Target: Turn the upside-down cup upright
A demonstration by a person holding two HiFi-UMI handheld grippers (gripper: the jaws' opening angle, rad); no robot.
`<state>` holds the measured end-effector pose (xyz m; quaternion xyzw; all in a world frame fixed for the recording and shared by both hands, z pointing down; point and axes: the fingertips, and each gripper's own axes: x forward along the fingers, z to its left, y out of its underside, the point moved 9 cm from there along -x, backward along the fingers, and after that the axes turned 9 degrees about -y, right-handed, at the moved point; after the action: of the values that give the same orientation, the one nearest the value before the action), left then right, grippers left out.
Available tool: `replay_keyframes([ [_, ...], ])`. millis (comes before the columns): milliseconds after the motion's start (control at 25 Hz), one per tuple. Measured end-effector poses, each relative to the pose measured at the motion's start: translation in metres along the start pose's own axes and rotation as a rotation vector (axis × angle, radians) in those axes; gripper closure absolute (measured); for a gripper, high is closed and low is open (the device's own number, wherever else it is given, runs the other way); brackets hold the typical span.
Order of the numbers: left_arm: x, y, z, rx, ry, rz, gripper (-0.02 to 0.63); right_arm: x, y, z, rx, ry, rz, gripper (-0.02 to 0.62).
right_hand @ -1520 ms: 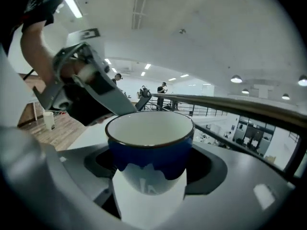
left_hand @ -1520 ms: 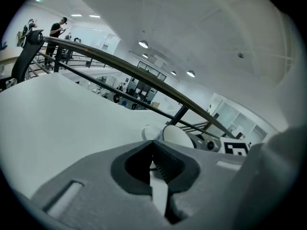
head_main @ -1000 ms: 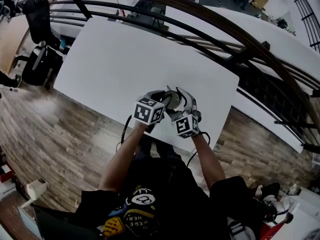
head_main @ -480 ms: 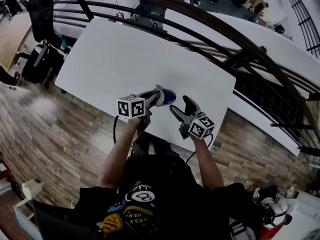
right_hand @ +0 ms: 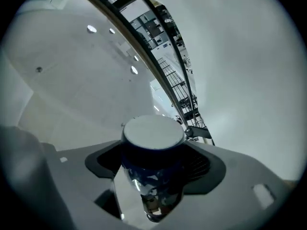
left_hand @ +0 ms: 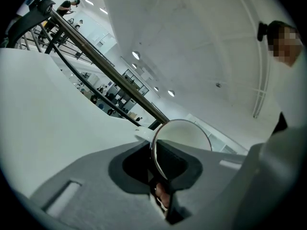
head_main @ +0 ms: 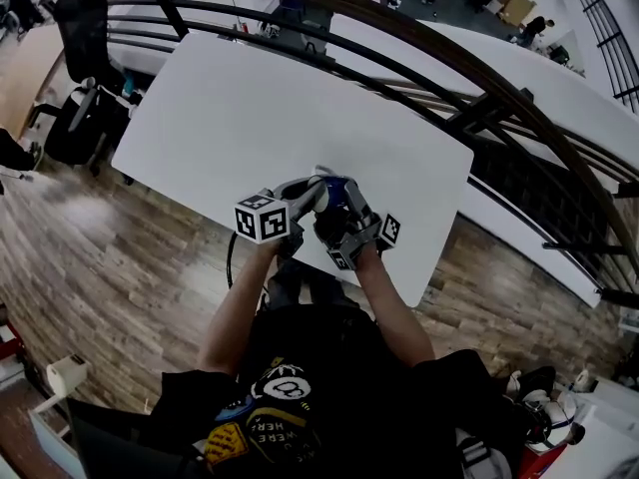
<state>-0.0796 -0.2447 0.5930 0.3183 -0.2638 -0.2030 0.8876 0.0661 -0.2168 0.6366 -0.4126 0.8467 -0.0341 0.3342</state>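
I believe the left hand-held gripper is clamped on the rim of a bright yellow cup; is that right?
Not quite: the cup is glossy dark blue with a white base, as the right gripper view shows. The left hand-held gripper is indeed clamped on its rim.

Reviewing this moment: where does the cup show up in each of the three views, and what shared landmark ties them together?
Head view: the cup, dark blue, is at centre, over the white table's near edge.
Left gripper view: the cup is low centre, its thin rim facing the camera.
Right gripper view: the cup is low centre, with its white base on top.
Shared landmark: the dark curved railing.
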Motion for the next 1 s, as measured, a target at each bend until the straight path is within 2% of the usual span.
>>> replay_keyframes([
  [80, -0.003, 0.003, 0.007, 0.023, -0.004, 0.029, 0.56, 0.001, -0.001, 0.002, -0.118, 0.062, 0.041, 0.221],
  [160, -0.006, 0.009, 0.015, 0.026, -0.035, 0.056, 0.555, 0.0, -0.012, 0.006, -0.28, 0.155, 0.102, 0.222],
  [280, -0.017, 0.018, 0.037, -0.042, -0.131, 0.061, 0.56, -0.004, -0.047, 0.008, -0.498, 0.32, 0.134, 0.222],
  [360, -0.028, 0.024, 0.051, -0.067, -0.2, 0.073, 0.603, -0.002, -0.075, 0.0, -0.66, 0.455, 0.173, 0.222],
  [520, -0.047, 0.031, 0.058, -0.05, -0.261, 0.072, 0.603, 0.001, -0.126, -0.039, -1.03, 0.756, 0.365, 0.222],
  [680, -0.074, 0.044, 0.062, -0.047, -0.318, 0.089, 0.603, 0.003, -0.139, -0.075, -1.429, 1.003, 0.585, 0.222],
  [760, -0.082, 0.049, 0.065, -0.082, -0.317, 0.089, 0.603, 0.009, -0.138, -0.097, -1.61, 1.063, 0.745, 0.222],
  [800, -0.084, 0.051, 0.064, -0.103, -0.308, 0.085, 0.603, 0.011, -0.137, -0.107, -1.663, 1.064, 0.798, 0.222],
  [880, -0.083, 0.05, 0.059, -0.123, -0.285, 0.081, 0.603, 0.017, -0.137, -0.117, -1.7, 1.039, 0.816, 0.219],
  [1000, -0.074, 0.042, 0.052, -0.106, -0.243, 0.088, 0.603, 0.026, -0.136, -0.118, -1.686, 1.023, 0.82, 0.219],
])
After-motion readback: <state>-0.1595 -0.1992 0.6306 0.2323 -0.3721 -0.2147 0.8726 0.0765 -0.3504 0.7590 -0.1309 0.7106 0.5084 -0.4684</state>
